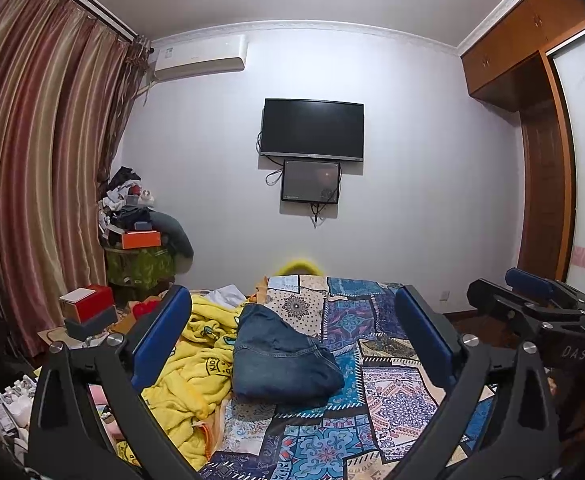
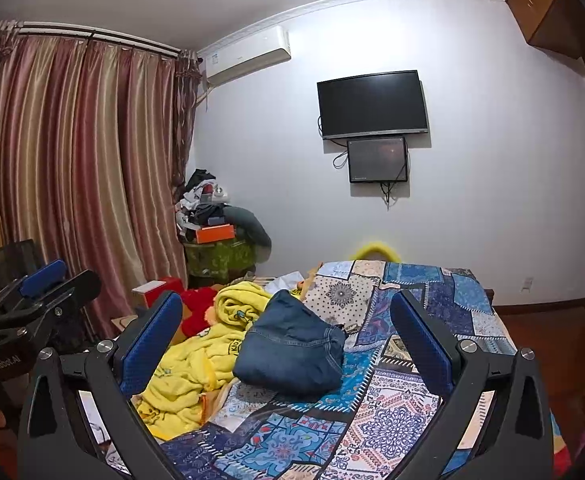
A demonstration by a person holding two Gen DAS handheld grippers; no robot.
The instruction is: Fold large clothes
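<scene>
A dark blue denim garment (image 1: 280, 356) lies bunched in a heap on the bed's patchwork cover (image 1: 392, 392); it also shows in the right wrist view (image 2: 292, 348). My left gripper (image 1: 292, 332) is open and empty, held above the bed short of the garment. My right gripper (image 2: 288, 328) is open and empty too, likewise short of it. The right gripper shows at the right edge of the left wrist view (image 1: 532, 292), and the left gripper at the left edge of the right wrist view (image 2: 48, 280).
A crumpled yellow blanket (image 1: 196, 360) lies left of the denim, with a red plush (image 2: 198, 308) beside it. Boxes (image 1: 88, 312) and clutter stand left of the bed. Curtains (image 1: 44, 160), a wall TV (image 1: 312, 128) and a wardrobe (image 1: 540, 160) surround it.
</scene>
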